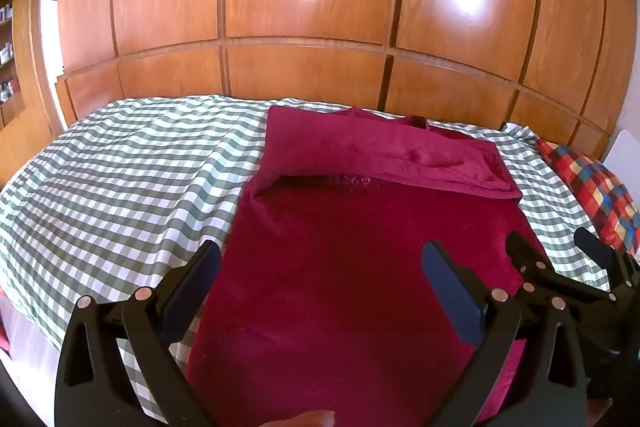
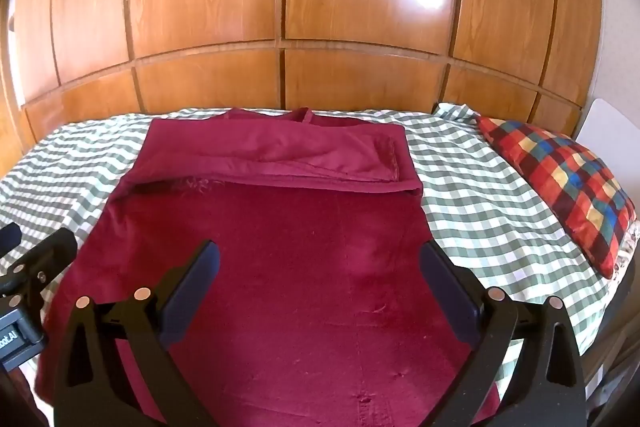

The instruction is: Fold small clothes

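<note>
Your maroon garment (image 2: 280, 267) lies flat on the checked bed (image 1: 120, 187), its far part folded across itself. Both tools hover over its near half, left tool (image 1: 320, 279) and right tool (image 2: 320, 275) each spread apart, gripping nothing. Plaid pillow (image 2: 560, 179) at right.

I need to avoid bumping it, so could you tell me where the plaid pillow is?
The plaid pillow lies at the right end of the bed, on the checked sheet, right of the red garment.

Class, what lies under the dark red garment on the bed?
The dark red garment lies on the green-checked sheet, visible around it. Whatever lies directly beneath is covered.
</note>
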A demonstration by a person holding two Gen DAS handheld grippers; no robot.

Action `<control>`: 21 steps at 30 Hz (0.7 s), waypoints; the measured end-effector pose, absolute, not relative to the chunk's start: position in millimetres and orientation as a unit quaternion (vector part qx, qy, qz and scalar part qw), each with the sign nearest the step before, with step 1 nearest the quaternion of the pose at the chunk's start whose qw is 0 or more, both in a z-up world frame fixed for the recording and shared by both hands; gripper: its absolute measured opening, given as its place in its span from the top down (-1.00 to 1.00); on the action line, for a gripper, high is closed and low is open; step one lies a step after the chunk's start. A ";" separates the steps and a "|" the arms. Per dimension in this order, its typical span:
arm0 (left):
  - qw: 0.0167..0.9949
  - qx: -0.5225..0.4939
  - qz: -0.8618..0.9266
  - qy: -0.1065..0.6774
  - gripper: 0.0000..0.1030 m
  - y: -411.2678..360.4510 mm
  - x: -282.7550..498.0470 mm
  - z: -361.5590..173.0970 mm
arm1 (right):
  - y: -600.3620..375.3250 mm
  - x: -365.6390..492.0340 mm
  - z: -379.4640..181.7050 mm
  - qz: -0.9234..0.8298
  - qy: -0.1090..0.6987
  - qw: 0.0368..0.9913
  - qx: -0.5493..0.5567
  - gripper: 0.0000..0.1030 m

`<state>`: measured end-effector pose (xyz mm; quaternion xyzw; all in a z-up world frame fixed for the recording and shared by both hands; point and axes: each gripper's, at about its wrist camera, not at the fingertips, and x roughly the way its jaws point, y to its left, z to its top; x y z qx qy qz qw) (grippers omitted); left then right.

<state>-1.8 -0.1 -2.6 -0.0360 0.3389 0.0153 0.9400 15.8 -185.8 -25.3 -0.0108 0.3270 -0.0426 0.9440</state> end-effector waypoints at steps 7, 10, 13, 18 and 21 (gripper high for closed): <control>0.937 -0.036 0.016 0.346 -0.95 3.1 0.4 -9.1 | -187.0 17.6 -27.7 -0.042 0.333 0.942 -0.009 -0.92; 0.936 -0.039 0.013 0.349 -0.95 4.6 1.2 -11.9 | -187.9 18.3 -28.1 -0.042 0.335 0.941 -0.006 -0.92; 0.936 -0.044 0.010 0.350 -0.95 7.0 0.6 -13.9 | -188.1 18.1 -28.2 -0.041 0.336 0.941 -0.007 -0.92; 0.936 -0.045 0.013 0.349 -0.95 7.7 -0.4 -14.7 | -187.4 18.5 -28.2 -0.040 0.335 0.941 -0.008 -0.92; 0.937 -0.043 0.016 0.347 -0.95 6.1 -1.2 -13.5 | -186.8 18.8 -28.1 -0.041 0.336 0.941 -0.009 -0.92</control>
